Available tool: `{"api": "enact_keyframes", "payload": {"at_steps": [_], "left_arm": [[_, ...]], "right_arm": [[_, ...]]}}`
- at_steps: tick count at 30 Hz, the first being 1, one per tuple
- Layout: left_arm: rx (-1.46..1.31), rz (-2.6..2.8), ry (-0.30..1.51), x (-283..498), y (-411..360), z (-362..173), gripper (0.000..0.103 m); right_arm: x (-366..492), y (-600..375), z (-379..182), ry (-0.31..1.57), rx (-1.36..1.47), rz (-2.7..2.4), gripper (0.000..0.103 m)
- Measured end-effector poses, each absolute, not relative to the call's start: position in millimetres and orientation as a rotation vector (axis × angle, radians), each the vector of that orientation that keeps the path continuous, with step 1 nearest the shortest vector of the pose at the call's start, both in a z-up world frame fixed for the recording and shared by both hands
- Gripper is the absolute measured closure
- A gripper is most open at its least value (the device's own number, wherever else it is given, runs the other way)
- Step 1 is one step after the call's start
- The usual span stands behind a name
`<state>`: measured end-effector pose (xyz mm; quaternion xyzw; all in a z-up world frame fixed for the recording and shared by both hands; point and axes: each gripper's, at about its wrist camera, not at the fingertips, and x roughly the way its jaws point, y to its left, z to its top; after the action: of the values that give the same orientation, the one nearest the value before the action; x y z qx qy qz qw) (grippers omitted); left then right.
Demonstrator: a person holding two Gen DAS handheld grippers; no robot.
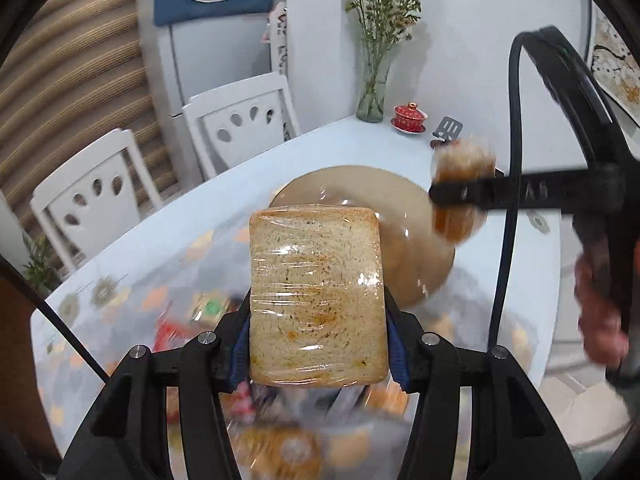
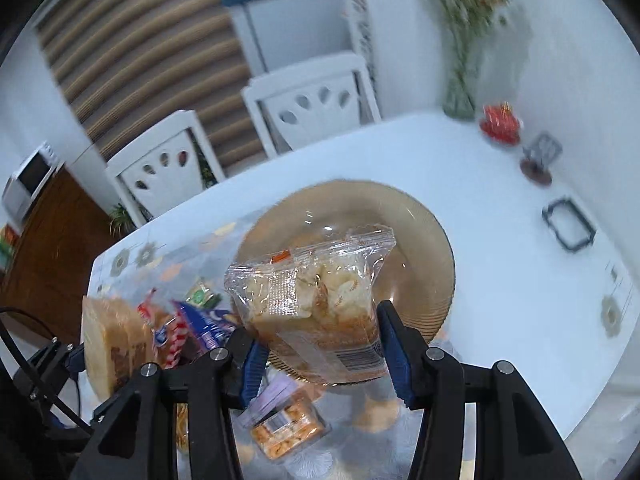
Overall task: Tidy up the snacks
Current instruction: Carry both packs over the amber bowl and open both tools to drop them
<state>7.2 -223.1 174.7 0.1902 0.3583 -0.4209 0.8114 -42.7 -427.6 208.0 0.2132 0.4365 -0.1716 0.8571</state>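
My left gripper (image 1: 318,344) is shut on a slice of toasted bread in cling film (image 1: 318,296), gripped by its lower edges and standing upright above the table. A round brown glass plate (image 1: 360,188) lies just behind it. My right gripper (image 2: 320,344) is shut on a clear packet of pastry (image 2: 316,300), lifted over the near rim of the brown plate (image 2: 424,232). In the left wrist view the right gripper (image 1: 444,196) comes in from the right with its blurred packet (image 1: 460,160) above the plate's right edge. The left gripper (image 2: 82,354) with its bread (image 2: 104,344) shows at lower left.
A pile of mixed snack packs (image 2: 192,320) and a clear box of crackers (image 2: 288,428) lie on the near table. A vase of dried flowers (image 1: 370,96), a red lidded cup (image 1: 408,118) and a small black frame (image 2: 568,226) stand at the far right. Two white chairs (image 1: 240,120) flank the left edge.
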Motion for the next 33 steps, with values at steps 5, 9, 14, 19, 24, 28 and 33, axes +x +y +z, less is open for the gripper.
{"api": "enact_keyframes", "payload": {"at_steps": [5, 9, 14, 19, 24, 28, 33], "left_arm": [[0.362, -0.939, 0.84, 29.8, -267.1, 162.5, 0.051], [0.379, -0.948, 0.86, 36.8, -296.5, 152.9, 0.051], [0.404, -0.946, 0.914, 44.7, -320.3, 135.8, 0.043], [0.315, -0.961, 0.916, 55.2, -317.8, 144.0, 0.023], [0.265, -0.941, 0.943, 60.3, -305.3, 145.9, 0.023], [0.233, -0.927, 0.957, 53.1, -280.4, 150.5, 0.023], [0.256, -0.928, 0.942, 33.5, -238.1, 152.8, 0.023]], "right_arm": [[-29.9, -461.6, 186.2, 0.961, 0.531, -0.351, 0.053], [-23.0, -471.8, 178.2, 0.977, 0.492, -0.357, 0.053], [-14.0, -485.1, 161.2, 1.012, 0.518, -0.345, 0.053], [-28.2, -493.1, 151.6, 1.004, 0.597, -0.317, 0.034], [-40.6, -486.7, 137.7, 1.035, 0.607, -0.308, 0.034], [-49.3, -467.1, 130.8, 1.068, 0.601, -0.28, 0.034], [-55.8, -432.0, 128.4, 1.087, 0.585, -0.246, 0.034]]}}
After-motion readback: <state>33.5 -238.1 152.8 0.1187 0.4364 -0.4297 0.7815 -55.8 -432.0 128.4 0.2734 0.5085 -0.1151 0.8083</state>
